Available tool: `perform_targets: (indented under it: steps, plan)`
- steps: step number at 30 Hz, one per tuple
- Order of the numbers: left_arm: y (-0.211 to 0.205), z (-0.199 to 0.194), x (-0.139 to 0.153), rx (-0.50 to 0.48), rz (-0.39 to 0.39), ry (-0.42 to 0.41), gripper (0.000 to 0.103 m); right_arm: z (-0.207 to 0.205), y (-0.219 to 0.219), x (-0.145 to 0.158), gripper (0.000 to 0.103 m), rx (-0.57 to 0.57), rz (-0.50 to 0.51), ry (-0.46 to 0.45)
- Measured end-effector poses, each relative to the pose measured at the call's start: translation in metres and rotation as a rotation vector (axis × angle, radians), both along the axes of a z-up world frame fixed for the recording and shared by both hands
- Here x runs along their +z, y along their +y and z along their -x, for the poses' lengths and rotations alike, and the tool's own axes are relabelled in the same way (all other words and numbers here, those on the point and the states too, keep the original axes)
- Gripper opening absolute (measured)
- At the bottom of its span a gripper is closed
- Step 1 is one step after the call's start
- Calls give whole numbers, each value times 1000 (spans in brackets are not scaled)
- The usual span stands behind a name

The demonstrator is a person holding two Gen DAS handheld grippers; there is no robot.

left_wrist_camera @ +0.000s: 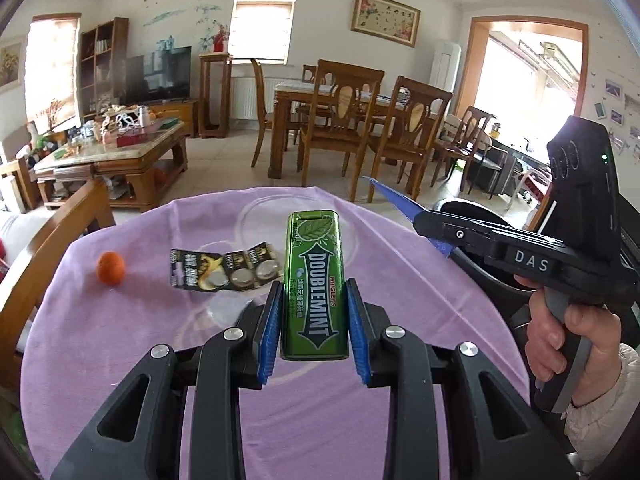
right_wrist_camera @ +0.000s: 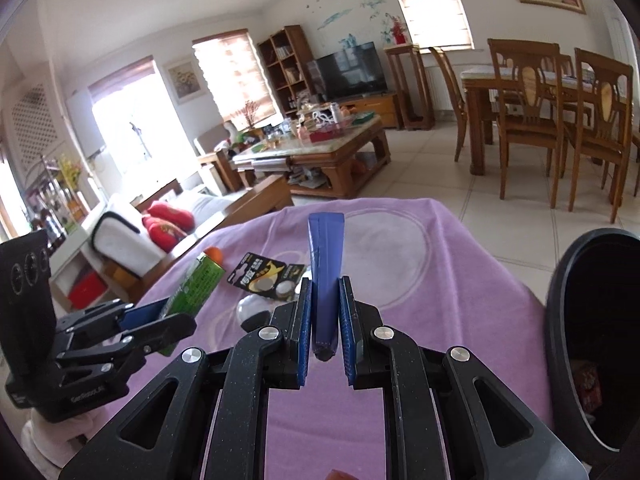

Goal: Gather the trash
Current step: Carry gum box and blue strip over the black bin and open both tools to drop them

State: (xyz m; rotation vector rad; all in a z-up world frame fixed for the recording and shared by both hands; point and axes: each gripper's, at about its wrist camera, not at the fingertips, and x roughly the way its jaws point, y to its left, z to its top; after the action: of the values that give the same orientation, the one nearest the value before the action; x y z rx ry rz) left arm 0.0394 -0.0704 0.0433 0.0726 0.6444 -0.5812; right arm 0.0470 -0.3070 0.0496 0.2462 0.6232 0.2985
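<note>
My left gripper (left_wrist_camera: pixel 314 300) is shut on a green Doublemint gum tin (left_wrist_camera: pixel 314 280) and holds it upright above the purple tablecloth (left_wrist_camera: pixel 140 340). It also shows in the right wrist view (right_wrist_camera: pixel 196 284), gripped at the left. My right gripper (right_wrist_camera: pixel 325 300) is shut on a flat blue packet (right_wrist_camera: pixel 326 264), seen in the left wrist view (left_wrist_camera: pixel 404 206) near the black trash bin (left_wrist_camera: pixel 476 256). The bin's open mouth (right_wrist_camera: pixel 600 320) is at the right. A black battery blister card (left_wrist_camera: pixel 224 270) lies on the cloth, also in the right wrist view (right_wrist_camera: pixel 268 276).
A small orange (left_wrist_camera: pixel 110 267) sits on the cloth at the left. A dark round object (right_wrist_camera: pixel 254 314) lies by the blister card. A wooden sofa arm (left_wrist_camera: pixel 60 224) borders the table's left. Dining chairs (left_wrist_camera: pixel 340 128) and a coffee table (left_wrist_camera: pixel 116 156) stand beyond.
</note>
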Motion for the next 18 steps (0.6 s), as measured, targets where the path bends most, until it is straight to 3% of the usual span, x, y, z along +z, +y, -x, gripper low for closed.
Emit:
perform_targets:
  steps: [10, 18]
  plan:
    - [-117, 34, 5, -196, 11, -31, 30, 79, -142, 12, 14, -200, -35, -43]
    - [-195, 47, -5, -312, -17, -29, 30, 123, -242, -5, 14, -333, -86, -42]
